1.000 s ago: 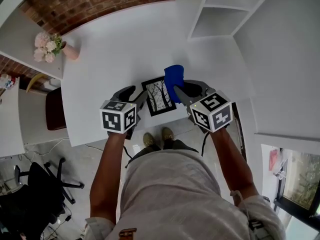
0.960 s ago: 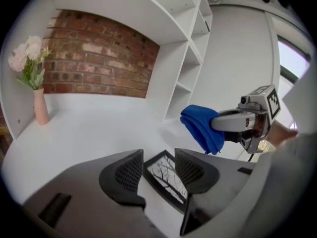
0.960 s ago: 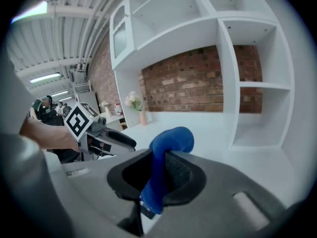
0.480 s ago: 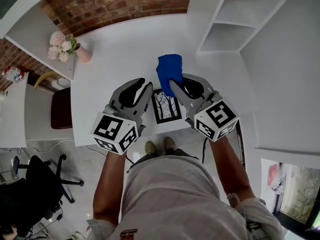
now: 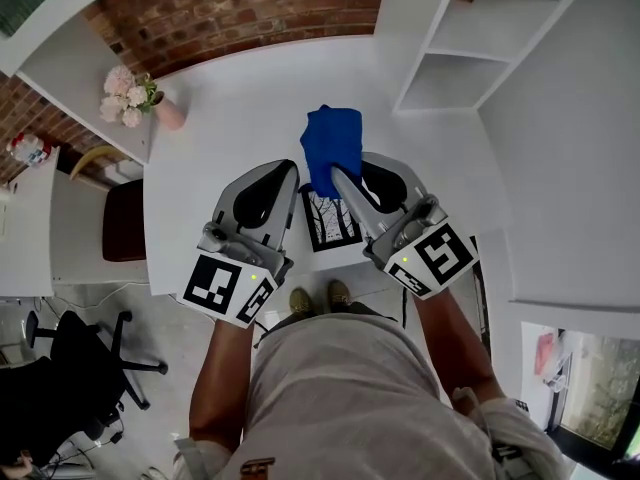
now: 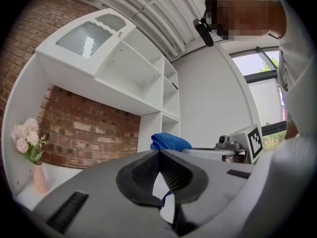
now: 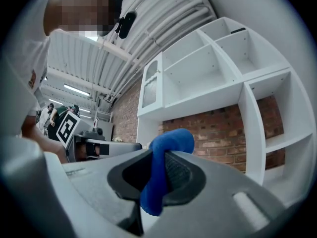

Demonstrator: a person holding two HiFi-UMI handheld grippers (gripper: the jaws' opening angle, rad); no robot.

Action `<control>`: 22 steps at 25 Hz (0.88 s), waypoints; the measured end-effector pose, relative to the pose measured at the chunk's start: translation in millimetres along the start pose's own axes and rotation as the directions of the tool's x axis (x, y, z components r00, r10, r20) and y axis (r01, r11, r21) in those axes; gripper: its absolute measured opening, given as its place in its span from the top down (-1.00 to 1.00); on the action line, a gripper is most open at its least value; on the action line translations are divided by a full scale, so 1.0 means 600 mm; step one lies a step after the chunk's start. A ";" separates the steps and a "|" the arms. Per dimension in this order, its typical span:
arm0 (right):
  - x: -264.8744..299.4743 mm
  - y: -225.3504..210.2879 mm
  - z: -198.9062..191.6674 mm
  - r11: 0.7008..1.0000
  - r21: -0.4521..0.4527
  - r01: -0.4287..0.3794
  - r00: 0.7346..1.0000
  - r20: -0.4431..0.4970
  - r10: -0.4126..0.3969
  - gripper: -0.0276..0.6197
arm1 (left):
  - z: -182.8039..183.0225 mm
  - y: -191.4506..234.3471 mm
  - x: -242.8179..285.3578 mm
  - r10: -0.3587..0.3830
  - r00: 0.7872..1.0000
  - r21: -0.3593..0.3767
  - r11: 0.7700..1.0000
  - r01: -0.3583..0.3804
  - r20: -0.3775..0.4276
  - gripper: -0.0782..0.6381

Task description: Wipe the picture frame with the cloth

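A black picture frame (image 5: 331, 225) with a tree print lies flat near the front edge of the white table (image 5: 230, 118), partly hidden by both grippers held above it. My right gripper (image 5: 336, 175) is shut on a blue cloth (image 5: 332, 146), which bunches out past its tips. In the right gripper view the cloth (image 7: 167, 148) is squeezed between the pads. My left gripper (image 5: 288, 180) hangs beside it; its jaws have just been closing and now meet with nothing between them. In the left gripper view, the closed tips (image 6: 159, 153) sit in front of the cloth (image 6: 171, 142).
A vase of pink flowers (image 5: 133, 97) stands at the table's far left corner. White shelving (image 5: 455, 58) rises at the right, against a brick wall (image 5: 240, 8). A brown stool (image 5: 124, 218) and a black office chair (image 5: 70, 368) stand left of the table.
Both grippers have risen from the table toward the camera. The left jaws, open beside the frame before, have shut empty. The cloth rose with the right gripper; the frame stayed down.
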State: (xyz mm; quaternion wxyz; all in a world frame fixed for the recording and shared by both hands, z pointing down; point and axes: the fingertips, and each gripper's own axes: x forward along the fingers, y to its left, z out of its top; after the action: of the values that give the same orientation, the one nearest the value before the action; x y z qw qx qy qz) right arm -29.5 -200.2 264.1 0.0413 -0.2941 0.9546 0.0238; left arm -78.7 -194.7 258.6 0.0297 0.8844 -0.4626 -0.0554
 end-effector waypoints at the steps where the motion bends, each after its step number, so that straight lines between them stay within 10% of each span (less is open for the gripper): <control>1: -0.001 -0.001 0.001 1.000 -0.002 0.002 1.000 0.003 -0.002 0.76 | 0.001 -0.003 0.001 -0.002 1.000 0.004 1.000 0.002 0.000 0.78; 22: -0.014 -0.002 -0.005 1.000 -0.002 0.026 1.000 0.002 -0.026 0.77 | -0.007 -0.007 0.004 -0.015 1.000 0.005 1.000 0.015 -0.010 0.78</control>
State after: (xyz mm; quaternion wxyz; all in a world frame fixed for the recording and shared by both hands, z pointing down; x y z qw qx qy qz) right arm -21.9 -196.9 268.1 0.0423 -0.3063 0.9507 0.0243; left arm -73.6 -194.1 262.3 0.0292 0.8881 -0.4560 -0.0498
